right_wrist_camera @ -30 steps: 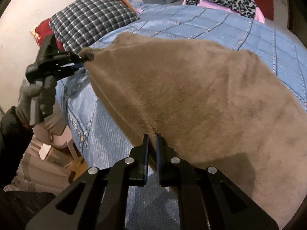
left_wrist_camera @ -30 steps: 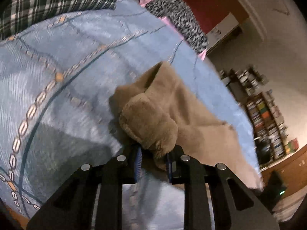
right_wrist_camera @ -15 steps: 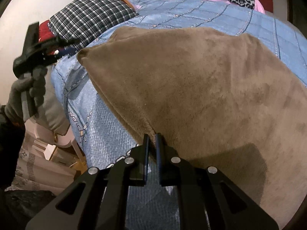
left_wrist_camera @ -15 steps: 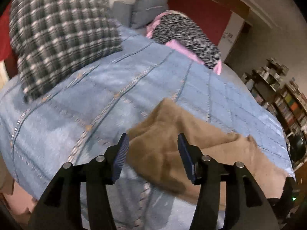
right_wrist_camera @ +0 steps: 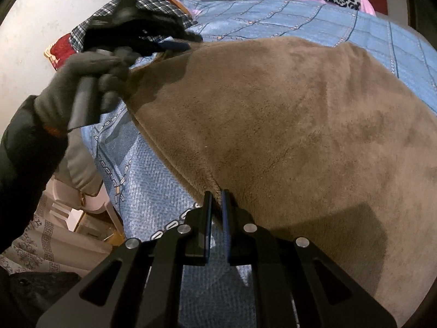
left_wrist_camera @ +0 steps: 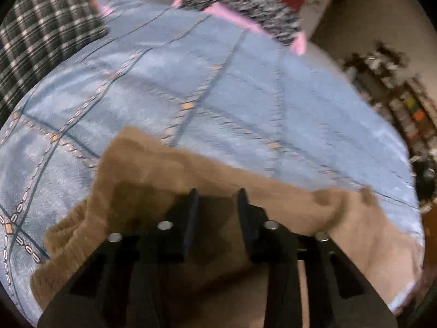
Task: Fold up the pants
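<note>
The brown fleece pants (right_wrist_camera: 286,125) lie spread on the blue bedspread (right_wrist_camera: 300,19). My right gripper (right_wrist_camera: 215,194) is shut on the pants' near edge. My left gripper (left_wrist_camera: 215,191) is open and empty, hovering just above the pants (left_wrist_camera: 153,169) near their left end. In the right wrist view the left gripper (right_wrist_camera: 174,44) shows at the pants' far left corner, held by a gloved hand (right_wrist_camera: 82,87).
A plaid pillow (left_wrist_camera: 41,35) lies at the bed's head, with a leopard-print and pink cloth (left_wrist_camera: 245,8) beyond. Bookshelves (left_wrist_camera: 404,104) stand along the right wall. The bed's edge (right_wrist_camera: 114,169) drops to the floor on the left.
My left gripper let go of the pants' corner, opened, and moved back over the pants. The corner now rests on the bed. My right gripper stayed shut on the edge.
</note>
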Demonstrator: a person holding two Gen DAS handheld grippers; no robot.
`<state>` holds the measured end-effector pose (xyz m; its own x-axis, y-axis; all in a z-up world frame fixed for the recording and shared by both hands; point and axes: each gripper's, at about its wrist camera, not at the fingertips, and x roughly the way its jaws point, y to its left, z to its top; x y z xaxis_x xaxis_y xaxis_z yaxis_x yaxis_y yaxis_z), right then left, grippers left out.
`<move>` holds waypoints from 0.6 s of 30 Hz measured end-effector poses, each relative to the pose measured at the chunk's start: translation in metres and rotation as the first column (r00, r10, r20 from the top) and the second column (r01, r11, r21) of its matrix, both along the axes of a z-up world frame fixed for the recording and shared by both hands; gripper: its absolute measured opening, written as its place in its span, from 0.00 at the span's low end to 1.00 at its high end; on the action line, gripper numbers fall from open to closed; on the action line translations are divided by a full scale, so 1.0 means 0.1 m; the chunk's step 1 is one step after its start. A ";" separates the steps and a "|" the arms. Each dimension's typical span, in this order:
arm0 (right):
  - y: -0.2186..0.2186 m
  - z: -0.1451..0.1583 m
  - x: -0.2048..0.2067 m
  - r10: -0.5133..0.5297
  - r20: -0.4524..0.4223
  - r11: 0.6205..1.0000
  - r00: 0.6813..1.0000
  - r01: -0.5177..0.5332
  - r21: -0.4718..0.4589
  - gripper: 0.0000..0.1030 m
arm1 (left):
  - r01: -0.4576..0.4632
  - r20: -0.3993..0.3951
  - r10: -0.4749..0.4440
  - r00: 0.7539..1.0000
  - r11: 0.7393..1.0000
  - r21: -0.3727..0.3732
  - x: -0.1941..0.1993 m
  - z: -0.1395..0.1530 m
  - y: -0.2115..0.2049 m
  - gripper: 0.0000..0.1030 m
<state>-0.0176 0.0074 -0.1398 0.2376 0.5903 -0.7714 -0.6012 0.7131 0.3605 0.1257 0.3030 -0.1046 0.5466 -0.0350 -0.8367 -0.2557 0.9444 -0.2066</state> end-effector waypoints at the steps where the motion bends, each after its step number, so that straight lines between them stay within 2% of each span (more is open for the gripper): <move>1: 0.00 -0.01 0.01 0.000 -0.003 1.000 1.000 0.000 0.000 0.06 | -0.025 -0.016 0.025 1.000 1.000 0.012 0.03 -0.07 0.05 0.13; 3: 0.00 -0.03 0.01 0.002 -0.005 1.000 1.000 -0.002 0.000 0.06 | -0.068 -0.028 0.068 0.997 0.998 -0.005 0.05 -0.20 0.19 0.02; 5: 0.01 -0.03 0.02 0.004 -0.005 1.000 1.000 -0.004 -0.001 0.06 | -0.087 -0.016 0.087 0.996 0.996 -0.021 0.04 -0.24 0.26 0.03; 9: -0.01 -0.04 0.04 0.002 -0.010 1.000 1.000 -0.002 0.001 0.06 | -0.094 -0.002 0.094 0.996 0.993 0.066 0.05 -0.22 0.15 0.03; 14: -0.05 -0.01 0.04 -0.011 -0.009 1.000 1.000 0.011 0.023 0.07 | -0.110 0.027 0.108 0.994 0.990 0.085 -0.05 -0.12 0.08 0.03; 16: -0.09 0.02 0.03 -0.023 -0.004 0.999 1.000 0.023 0.037 0.10 | -0.099 0.053 0.093 0.994 0.988 0.120 -0.13 -0.01 -0.04 0.09; 18: -0.14 0.04 0.02 -0.036 -0.003 0.998 0.999 0.036 0.055 0.20 | -0.072 0.088 0.059 0.994 0.986 0.152 -0.22 0.13 -0.19 0.37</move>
<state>-0.0152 -0.0066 -0.1358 0.2577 0.6231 -0.7384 -0.5749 0.7131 0.4011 0.1036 0.2841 -0.0920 0.6112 0.1301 -0.7807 -0.3067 0.9483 -0.0821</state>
